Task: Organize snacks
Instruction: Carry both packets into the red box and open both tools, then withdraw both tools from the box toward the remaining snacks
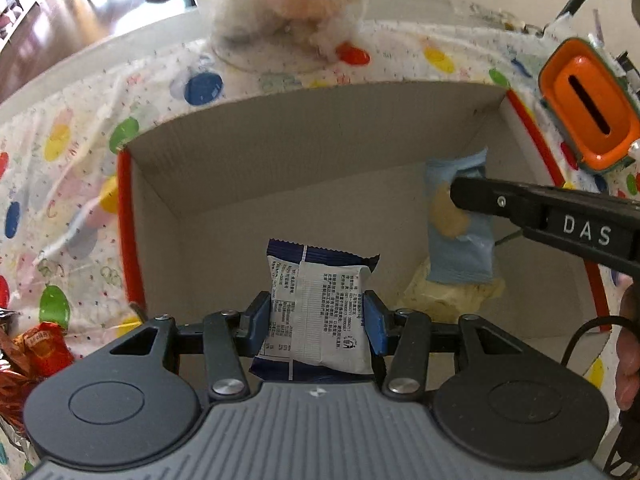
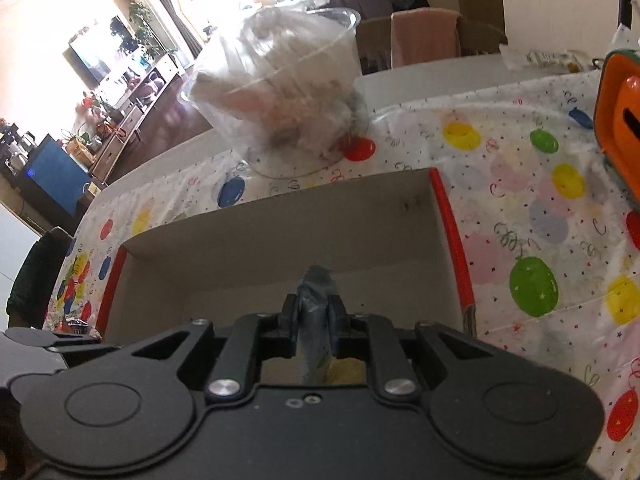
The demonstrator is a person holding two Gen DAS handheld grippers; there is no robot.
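- Gripping a dark-blue-and-white foil snack packet (image 1: 318,304), printed back side up, the left gripper (image 1: 318,322) has its blue pads pressed on the packet's two side edges, jaws part-way apart, above the open box.
- Open brown cardboard box with red-orange outer edges (image 1: 280,128) sits on the white plastic tablecloth with coloured balloon print (image 1: 60,140); both grippers point down into it.
- Right gripper (image 1: 456,196), black with "DAS" on its finger, comes in from the right in the left wrist view; jaws nearly closed, pinching a light-blue plastic snack wrapper (image 1: 460,248) that hangs over the box's right half.
- In the right wrist view the right gripper (image 2: 314,312) has the same wrapper (image 2: 316,300) edge-on, squeezed thin between the fingers.
- Pale-yellow crinkled snack bag (image 1: 448,300) lies on the box floor, just under the light-blue wrapper; cannot tell if they touch.
- Clear plastic tub with blurry contents (image 2: 288,92) stands on the tablecloth behind the far wall of the box.
- Orange slotted plastic container with green rim (image 1: 588,108) sits to the right of the box, apart from it.
- Red-orange foil snack wrappers (image 1: 36,352) lie outside the box at its near-left corner.
- Part of a person's hand (image 1: 628,352) at the right edge.
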